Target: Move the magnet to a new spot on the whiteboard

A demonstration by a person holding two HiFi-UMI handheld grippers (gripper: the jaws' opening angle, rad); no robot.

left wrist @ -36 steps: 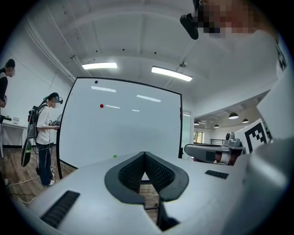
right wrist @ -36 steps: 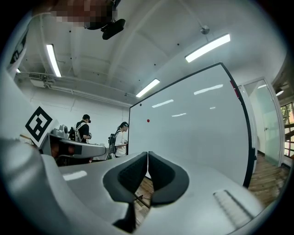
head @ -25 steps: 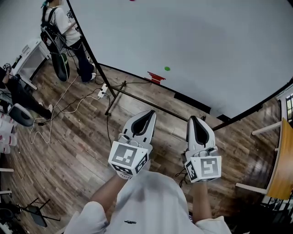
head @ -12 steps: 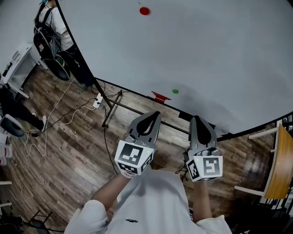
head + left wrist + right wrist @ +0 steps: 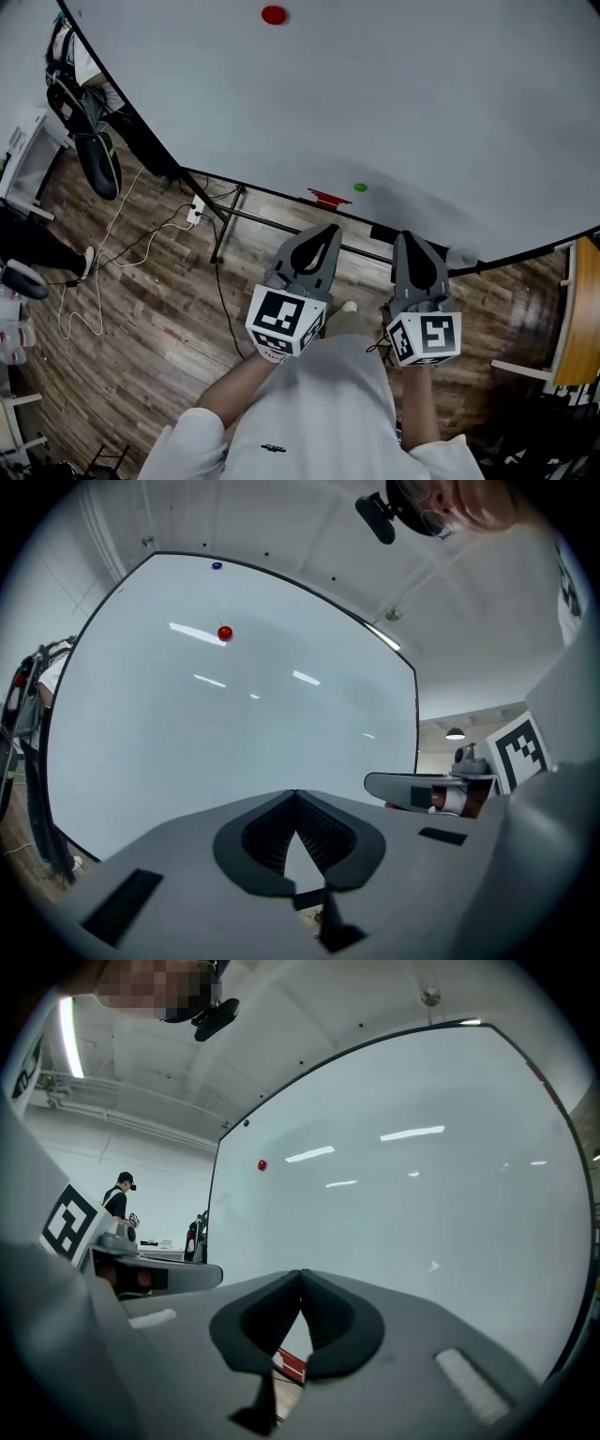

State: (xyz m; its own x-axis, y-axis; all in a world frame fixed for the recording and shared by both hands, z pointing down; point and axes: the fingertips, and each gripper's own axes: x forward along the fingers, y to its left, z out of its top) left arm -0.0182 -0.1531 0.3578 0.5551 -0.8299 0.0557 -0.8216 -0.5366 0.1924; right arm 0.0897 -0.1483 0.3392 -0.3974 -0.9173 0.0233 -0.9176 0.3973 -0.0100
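Note:
A large whiteboard (image 5: 394, 103) on a stand fills the view ahead. A round red magnet (image 5: 274, 14) sticks high on it, also seen as the red magnet (image 5: 224, 633) in the left gripper view and small as the red magnet (image 5: 262, 1164) in the right gripper view. A small green magnet (image 5: 360, 187) sits near the board's lower edge. My left gripper (image 5: 326, 231) and right gripper (image 5: 410, 240) are held side by side low in front of the board, both shut with nothing in them, far below the red magnet.
A red eraser (image 5: 327, 199) lies on the board's tray. Black stand legs (image 5: 225, 225) and white cables (image 5: 112, 244) cross the wooden floor at left. A person (image 5: 80, 103) stands by the board's left edge. A wooden chair (image 5: 574, 319) is at right.
The head view has tilted up, so the red magnet has come into sight at the top. Both grippers have kept their place side by side, shut.

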